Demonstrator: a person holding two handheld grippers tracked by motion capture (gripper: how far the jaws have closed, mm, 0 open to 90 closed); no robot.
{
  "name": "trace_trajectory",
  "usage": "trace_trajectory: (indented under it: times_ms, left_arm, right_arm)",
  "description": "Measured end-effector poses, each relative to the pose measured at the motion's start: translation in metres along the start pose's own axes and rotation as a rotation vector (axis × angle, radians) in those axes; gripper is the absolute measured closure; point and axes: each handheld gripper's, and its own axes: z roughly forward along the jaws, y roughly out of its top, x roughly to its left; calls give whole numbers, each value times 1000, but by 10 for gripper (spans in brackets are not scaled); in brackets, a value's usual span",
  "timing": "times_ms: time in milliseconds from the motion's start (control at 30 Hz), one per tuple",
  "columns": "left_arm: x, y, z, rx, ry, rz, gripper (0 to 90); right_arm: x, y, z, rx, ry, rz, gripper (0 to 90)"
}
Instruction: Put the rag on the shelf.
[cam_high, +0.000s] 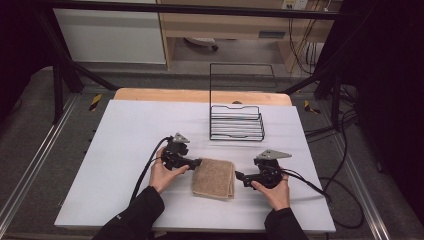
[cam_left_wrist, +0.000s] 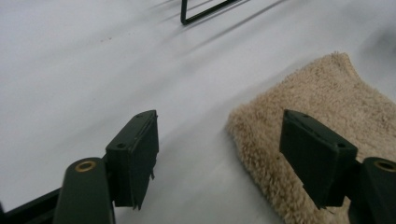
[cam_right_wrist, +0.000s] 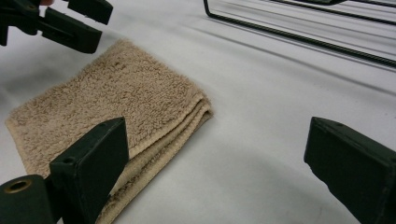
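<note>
White tabletop (cam_high: 125, 150), wooden strip along its far edge; grey floor and black frame rails around. Folded tan towel (cam_high: 215, 178) lies flat near the front centre, folded layers visible at one edge in the right gripper view. Black wire basket (cam_high: 236, 122) stands beyond it, well apart. Left gripper (cam_high: 199, 162) sits at the towel's left edge, jaws wide, one over the cloth and one over bare table, gripping nothing. Right gripper (cam_high: 239, 176) just beside the towel's right edge, jaws wide, nothing between them.
</note>
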Motion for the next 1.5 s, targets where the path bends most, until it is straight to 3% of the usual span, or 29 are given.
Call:
trace_trajectory:
  times_ms: [100, 233, 400, 567, 733, 833, 933, 1233, 1500]
  left_arm:
    - [-2, 5, 6, 9, 3, -1, 362]
    - [-2, 6, 13, 17, -25, -39, 508]
    - [-5, 4, 18, 52, -50, -25, 664]
    - [-7, 2, 19, 66, -53, 1, 760]
    - [-8, 1, 20, 72, -52, 4, 804]
    - [-8, 1, 20, 77, -58, 3, 812]
    - [-9, 0, 21, 75, -56, 6, 814]
    - [-9, -2, 21, 59, -57, 22, 817]
    - [-10, -2, 21, 55, -51, 31, 817]
  right_arm:
    - [0, 0, 1, -6, 0, 4, 71]
    - [0, 0, 1, -12, -4, 8, 84]
    - [0, 2, 0, -23, 4, 18, 129]
    - [0, 5, 5, -23, -5, 35, 177]
    - [1, 9, 15, -13, 1, 62, 257]
    - [-1, 10, 21, 2, -19, 74, 311]
    - [0, 12, 27, 18, -37, 66, 382]
    - [9, 17, 49, 59, -35, 80, 573]
    - [11, 14, 50, 79, -24, 102, 715]
